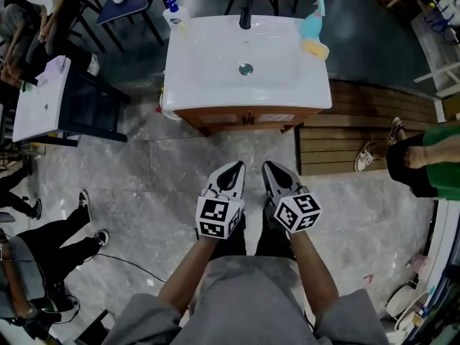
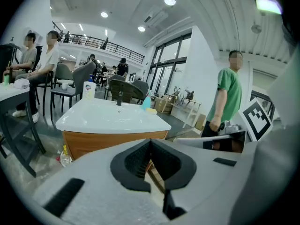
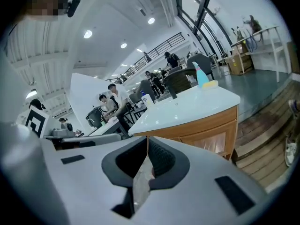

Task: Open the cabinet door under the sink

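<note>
**Standing off from the cabinet, both jaws shut and empty**

Head view: I hold my left gripper (image 1: 236, 167) and right gripper (image 1: 271, 167) side by side over grey marbled floor (image 1: 165, 171), both aimed at the vanity. The glossy white sink (image 1: 215, 95), a rounded rectangle, overhangs its cabinet, so only a thin strip of the brown wooden cabinet door (image 1: 277, 118) shows below the rim. The door is apart from me and looks closed. A dark faucet (image 1: 245, 16), a turquoise spray bottle (image 1: 313, 16) and a yellow sponge (image 1: 315, 48) sit along the back edge.

Left gripper view: my left gripper (image 2: 151, 141) has its ribbed black pads pressed tip to tip, with nothing between them. Beyond them is the cabinet (image 2: 93, 142), smooth orange-brown wood.

Right gripper view: my right gripper (image 3: 146, 141) is likewise closed on nothing. The cabinet door (image 3: 211, 137) shows here as a framed panel with a paler inset. I can't make out a handle.

I judge this the approach, not yet begun. Next I would need to lower a gripper, part its jaws and find the door's edge or pull.
</note>
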Motion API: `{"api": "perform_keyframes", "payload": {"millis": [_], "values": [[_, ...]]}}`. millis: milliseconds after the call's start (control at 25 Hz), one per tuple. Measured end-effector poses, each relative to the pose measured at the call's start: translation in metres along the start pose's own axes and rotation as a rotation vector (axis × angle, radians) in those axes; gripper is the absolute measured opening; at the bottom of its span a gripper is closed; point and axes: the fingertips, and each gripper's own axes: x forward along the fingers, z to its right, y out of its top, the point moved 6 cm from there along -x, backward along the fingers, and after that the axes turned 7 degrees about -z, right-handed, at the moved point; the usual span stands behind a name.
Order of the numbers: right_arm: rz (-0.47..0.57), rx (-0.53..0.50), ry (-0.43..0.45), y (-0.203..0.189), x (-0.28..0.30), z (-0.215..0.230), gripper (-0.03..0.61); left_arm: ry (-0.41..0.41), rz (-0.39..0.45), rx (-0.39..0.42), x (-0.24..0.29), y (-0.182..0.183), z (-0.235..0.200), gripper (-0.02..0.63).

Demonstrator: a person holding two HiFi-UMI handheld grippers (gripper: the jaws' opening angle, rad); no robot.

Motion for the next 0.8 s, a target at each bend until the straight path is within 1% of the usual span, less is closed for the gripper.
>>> {"api": "perform_keyframes", "payload": {"millis": [160, 440, 640, 800], "values": [[-0.027, 0.008, 0.019, 0.0, 0.016, 0.024, 0.012, 0.016, -0.012, -0.015, 0.028, -0.004, -0.001, 0.008], [-0.086, 0.026, 0.074, -0.001, 0.033, 0.073, 0.012, 0.086, -0.035, -0.087, 0.079, -0.015, 0.003, 0.008], [-0.118, 0.046, 0.099, -0.001, 0.046, 0.099, 0.012, 0.119, -0.051, -0.098, 0.104, -0.017, 0.002, 0.008], [-0.147, 0.083, 0.105, -0.008, 0.063, 0.119, 0.012, 0.14, -0.068, -0.093, 0.121, -0.025, -0.004, 0.008]]}}
